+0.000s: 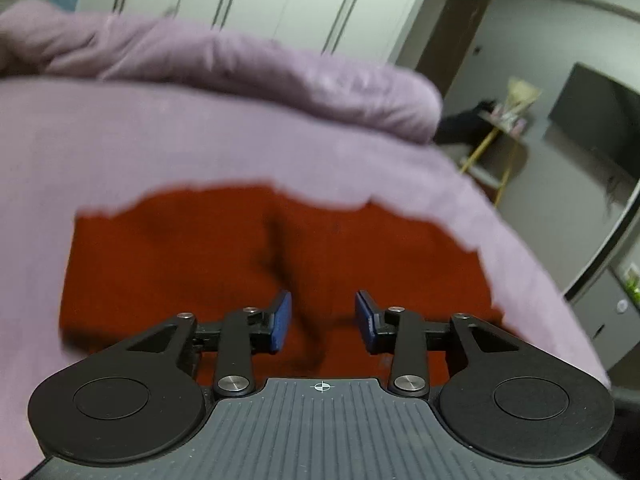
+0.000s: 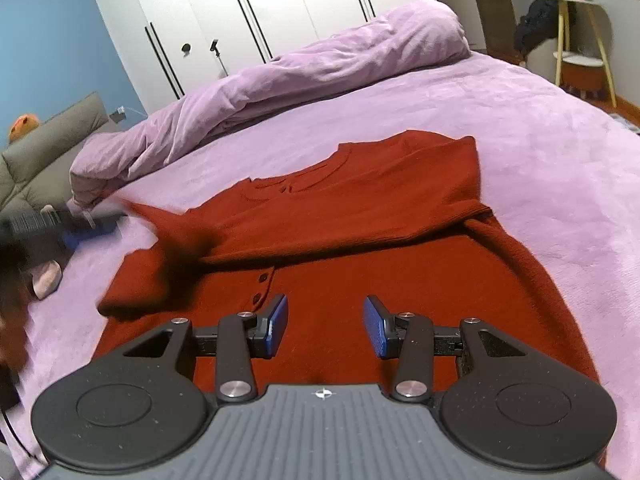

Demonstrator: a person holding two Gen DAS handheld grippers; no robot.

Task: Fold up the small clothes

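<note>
A red knit sweater [image 2: 360, 220] lies front up on the lilac bed sheet [image 2: 520, 120], its neckline toward the far side. One sleeve is folded across the chest, and a row of buttons [image 2: 262, 278] shows below it. The other sleeve [image 2: 160, 232] is a blur at the left, its tip toward my left gripper [image 2: 80, 234], itself a dark smear. My right gripper [image 2: 325, 326] hovers open over the lower front, with nothing between its blue pads. In the blurred left wrist view my left gripper [image 1: 323, 320] is open above the sweater [image 1: 200, 260], its pads empty.
A bunched lilac duvet [image 2: 320, 64] runs along the far side of the bed. Behind it stands a white wardrobe [image 2: 260, 8]. A grey padded headboard [image 2: 40, 152] with an orange toy [image 2: 22, 126] is at the left, and a yellow-legged side table [image 2: 580, 40] at the right.
</note>
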